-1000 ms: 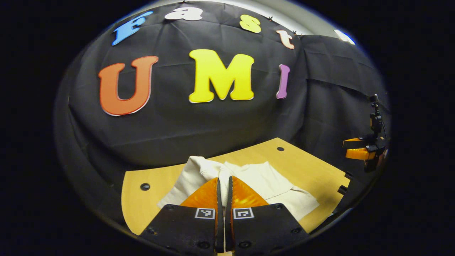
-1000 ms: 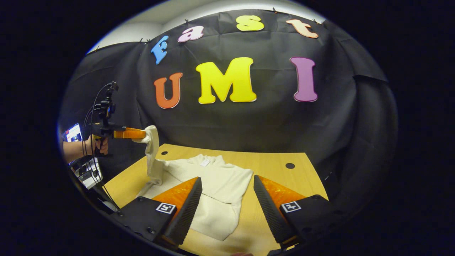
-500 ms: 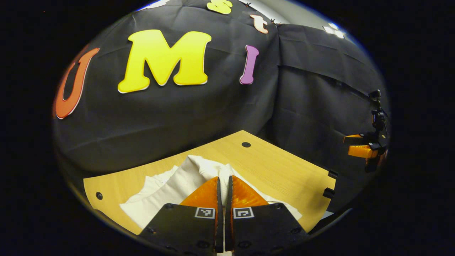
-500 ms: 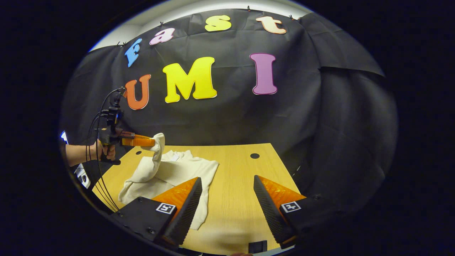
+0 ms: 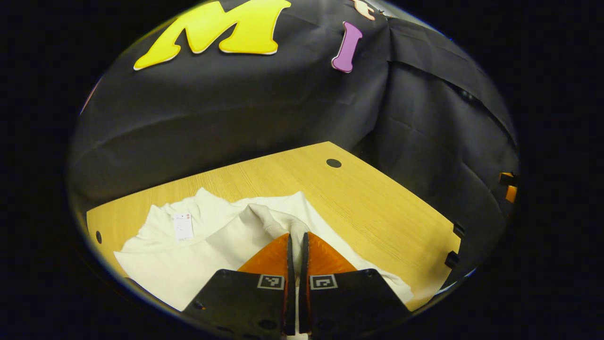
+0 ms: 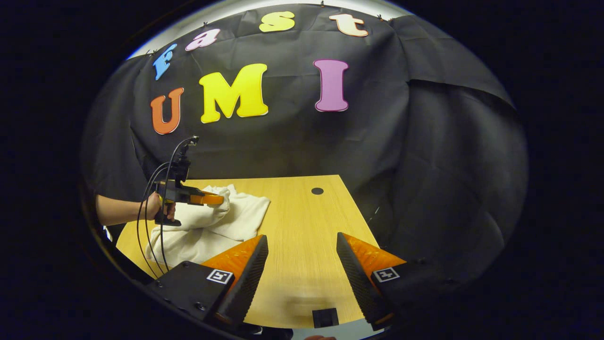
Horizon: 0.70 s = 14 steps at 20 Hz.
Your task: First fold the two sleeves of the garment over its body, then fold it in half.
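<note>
Both left gripper (image 5: 297, 245) fingers pinch sleeve (image 5: 276, 222) over garment (image 5: 188, 250).

The right side of the wooden surface (image 6: 302, 245) is bare, with lots of room to move. The white garment (image 6: 207, 226) is piled on the left side, with the left gripper (image 6: 218, 200) and a hand (image 6: 163, 210) low over it. Black cloth (image 6: 424, 189) walls in the back and right.

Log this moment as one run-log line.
left gripper: shut on cream sleeve over cream knit garment | right gripper: open, empty, above wooden table
</note>
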Available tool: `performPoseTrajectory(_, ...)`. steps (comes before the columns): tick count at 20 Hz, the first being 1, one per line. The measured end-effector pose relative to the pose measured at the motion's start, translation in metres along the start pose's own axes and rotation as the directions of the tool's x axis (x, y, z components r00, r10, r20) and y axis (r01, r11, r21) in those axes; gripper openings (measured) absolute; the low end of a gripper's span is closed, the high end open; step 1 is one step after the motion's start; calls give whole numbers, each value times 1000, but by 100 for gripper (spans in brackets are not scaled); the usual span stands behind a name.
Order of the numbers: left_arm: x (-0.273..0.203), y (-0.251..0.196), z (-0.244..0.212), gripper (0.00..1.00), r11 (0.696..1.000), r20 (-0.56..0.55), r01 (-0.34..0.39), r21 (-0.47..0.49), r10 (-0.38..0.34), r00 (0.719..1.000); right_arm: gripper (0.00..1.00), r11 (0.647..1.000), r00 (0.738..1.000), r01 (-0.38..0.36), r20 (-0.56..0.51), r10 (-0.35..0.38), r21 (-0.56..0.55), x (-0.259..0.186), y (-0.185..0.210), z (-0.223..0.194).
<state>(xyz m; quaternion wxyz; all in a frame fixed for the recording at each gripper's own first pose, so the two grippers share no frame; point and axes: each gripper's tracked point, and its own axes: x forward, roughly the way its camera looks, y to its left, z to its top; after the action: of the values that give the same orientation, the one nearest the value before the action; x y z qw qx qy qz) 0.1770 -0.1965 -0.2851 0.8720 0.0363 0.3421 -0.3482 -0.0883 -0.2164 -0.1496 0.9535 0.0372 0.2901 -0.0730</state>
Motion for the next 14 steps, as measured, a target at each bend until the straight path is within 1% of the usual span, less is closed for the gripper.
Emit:
performPoseTrajectory(1,8,-2,-8,15,1000,-16,5,-15,-5,1000,91,1000,1000,8,-10,-9,-5,-2,-3,-3)
performPoseTrajectory(2,16,-4,-15,8,1000,-33,6,-25,-7,999,92,1000,1000,16,-17,-16,-10,-2,-7,-5)
performPoseTrajectory(4,27,-6,-27,13,999,-66,3,-35,-6,998,90,1000,999,25,-23,-26,-16,-4,-11,-5)
performPoseTrajectory(5,29,-6,-28,17,999,-67,-11,-32,9,998,90,999,999,28,-25,-28,-18,-5,-12,-5)
performPoseTrajectory(6,27,-6,-26,19,999,-56,-20,-27,19,998,92,999,999,29,-23,-29,-22,-5,-13,-5)
performPoseTrajectory(7,24,-9,-20,33,999,-36,-19,-26,18,999,92,999,999,27,-21,-28,-25,-5,-12,-4)
performPoseTrajectory(8,18,-13,-15,41,999,-21,-17,-28,17,1000,90,999,1000,23,-18,-23,-27,-5,-11,-4)
performPoseTrajectory(9,11,-15,-10,61,999,-8,-22,-27,22,1000,90,999,1000,15,-15,-16,-30,-4,-9,-2)
performPoseTrajectory(10,3,-13,-5,74,999,2,-41,-23,41,999,91,1000,1000,6,-7,-6,-29,-2,-4,0)
performPoseTrajectory(11,-9,-11,0,94,998,16,-64,-26,64,998,91,1000,1000,-6,2,6,-29,-1,1,4)
performPoseTrajectory(12,-21,-9,5,99,996,31,-84,-30,85,996,92,999,1000,-21,13,21,-32,1,7,7)
performPoseTrajectory(13,-24,-12,-4,100,994,48,-107,-36,108,993,92,999,999,-36,23,37,-38,3,14,10)
performPoseTrajectory(14,-34,-5,6,100,991,67,-129,-45,132,989,92,998,998,-53,34,55,-43,6,21,14)
